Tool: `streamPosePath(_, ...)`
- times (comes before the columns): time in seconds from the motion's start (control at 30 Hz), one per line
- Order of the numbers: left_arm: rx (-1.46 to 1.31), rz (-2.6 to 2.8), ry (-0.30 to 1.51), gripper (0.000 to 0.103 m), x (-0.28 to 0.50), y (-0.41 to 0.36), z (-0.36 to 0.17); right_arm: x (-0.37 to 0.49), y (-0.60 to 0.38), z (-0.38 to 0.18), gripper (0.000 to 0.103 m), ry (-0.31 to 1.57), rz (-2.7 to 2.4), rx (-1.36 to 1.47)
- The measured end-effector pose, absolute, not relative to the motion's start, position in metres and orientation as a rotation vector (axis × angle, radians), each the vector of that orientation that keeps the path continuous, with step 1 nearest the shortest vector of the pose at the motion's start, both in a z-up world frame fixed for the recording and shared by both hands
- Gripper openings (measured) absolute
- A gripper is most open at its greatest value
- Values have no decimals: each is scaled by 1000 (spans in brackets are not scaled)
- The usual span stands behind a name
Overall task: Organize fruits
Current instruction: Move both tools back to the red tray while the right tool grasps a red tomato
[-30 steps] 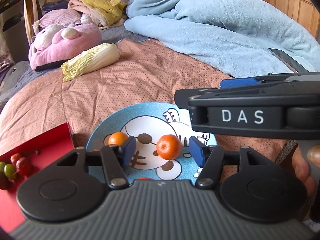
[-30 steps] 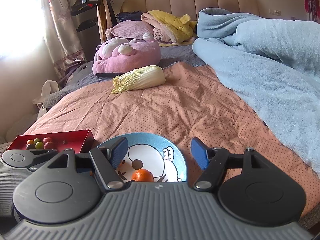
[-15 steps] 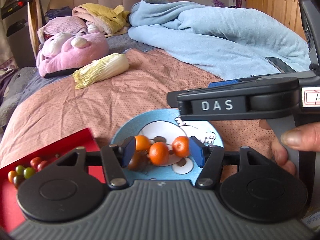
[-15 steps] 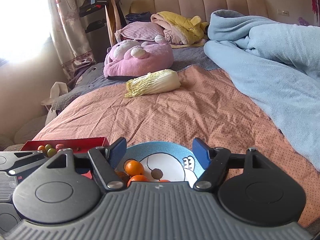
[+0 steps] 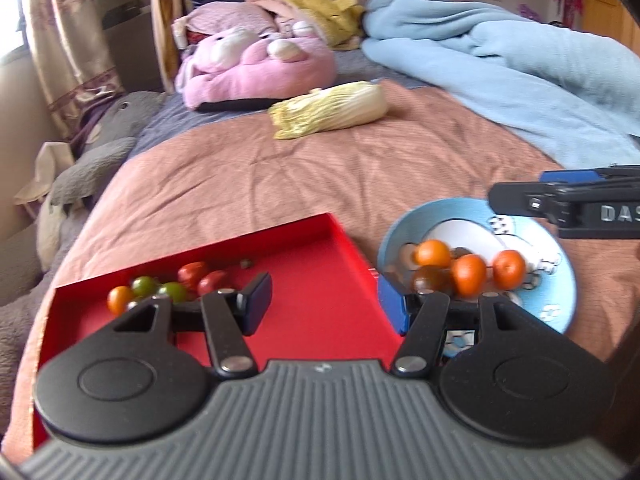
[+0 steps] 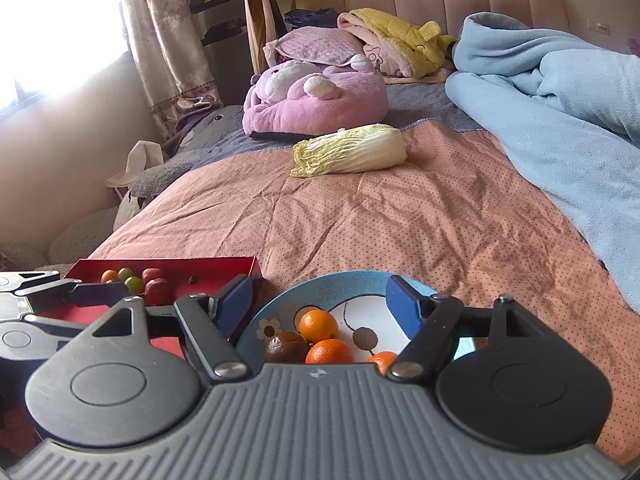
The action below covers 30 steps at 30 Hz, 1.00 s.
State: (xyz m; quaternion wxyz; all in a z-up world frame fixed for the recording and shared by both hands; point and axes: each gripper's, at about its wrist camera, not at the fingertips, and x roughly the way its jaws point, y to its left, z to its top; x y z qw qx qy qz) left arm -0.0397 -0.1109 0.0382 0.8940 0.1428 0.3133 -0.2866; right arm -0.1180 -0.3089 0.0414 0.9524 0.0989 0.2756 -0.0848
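Window point(image 6: 60, 20) glare blown out at left; left-wrist view motion-blurred.

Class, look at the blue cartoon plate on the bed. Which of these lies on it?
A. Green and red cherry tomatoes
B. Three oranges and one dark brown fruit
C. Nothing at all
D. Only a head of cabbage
B: the blue plate holds three oranges and a dark brown fruit; the small tomatoes lie in the red tray.

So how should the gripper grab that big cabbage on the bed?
Grip the napa cabbage across its firm white stem end, coming from above with fingers spanning its width. It lies on its side on the bedspread, and the leafy yellow end looks floppy.
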Motion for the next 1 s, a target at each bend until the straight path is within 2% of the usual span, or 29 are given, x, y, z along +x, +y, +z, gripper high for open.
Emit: streamPosePath(1.0,161,-306,736,61,-6,-32,19,-49,-212,14,78,684,45,90)
